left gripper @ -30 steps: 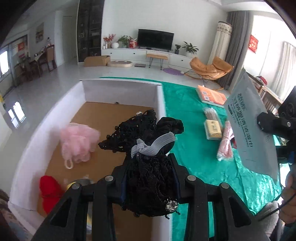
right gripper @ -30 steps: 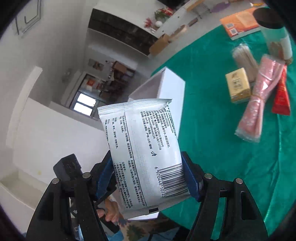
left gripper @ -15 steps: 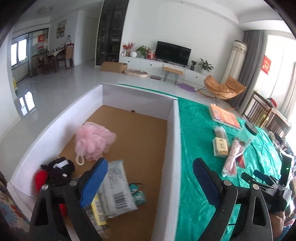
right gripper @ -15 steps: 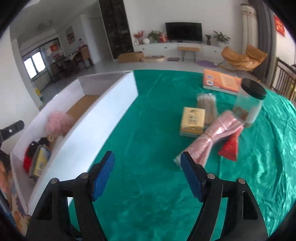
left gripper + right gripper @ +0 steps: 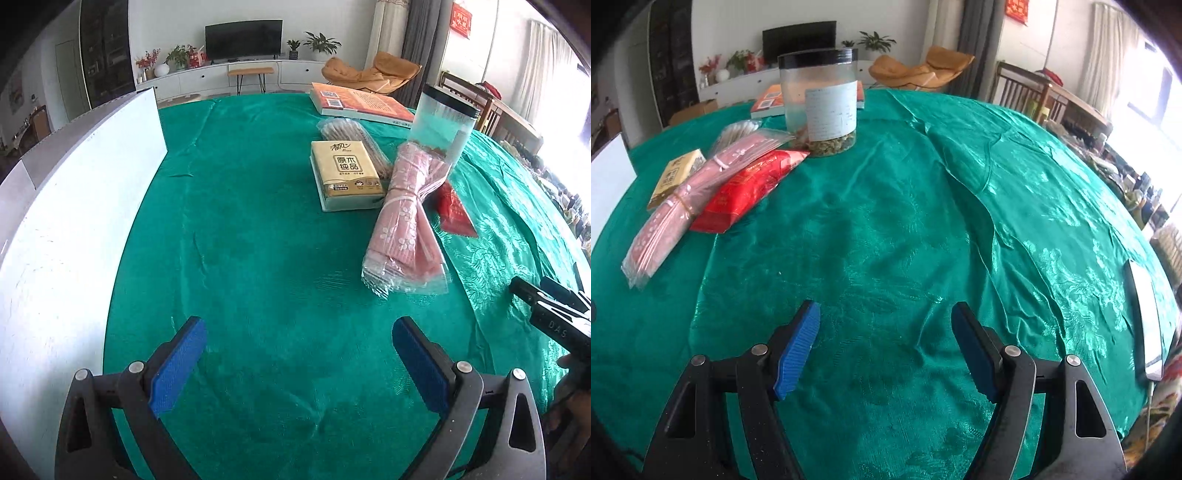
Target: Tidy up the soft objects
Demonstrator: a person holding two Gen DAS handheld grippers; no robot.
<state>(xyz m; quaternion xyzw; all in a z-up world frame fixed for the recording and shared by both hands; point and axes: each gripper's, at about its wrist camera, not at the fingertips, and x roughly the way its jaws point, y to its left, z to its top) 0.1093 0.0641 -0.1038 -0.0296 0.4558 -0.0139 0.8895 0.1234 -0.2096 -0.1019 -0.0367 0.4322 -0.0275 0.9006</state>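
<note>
My left gripper [image 5: 298,325] hangs low over the green tablecloth [image 5: 258,240]; its jaws are opening and nothing is between the blue pads. Ahead and to its right lie a yellow tissue pack [image 5: 345,173], a pink bundle in clear wrap [image 5: 404,221] and a red packet [image 5: 454,210]. My right gripper [image 5: 886,314] stands open and empty over bare cloth. From it, the red packet [image 5: 750,188], the pink bundle [image 5: 683,206] and the tissue pack [image 5: 677,175] lie far left. The white box [image 5: 74,206] shows only its outer wall; its inside is hidden.
A clear jar with a black lid [image 5: 822,103] stands behind the red packet, an orange book [image 5: 362,101] beyond it, and a clear bag of thin sticks [image 5: 347,131] by the tissue pack. A flat white object [image 5: 1145,314] lies at the right table edge.
The black mesh item and the white packet left the grippers and ended up in the box. Both grippers then swung right and down over the green cloth, now empty.
</note>
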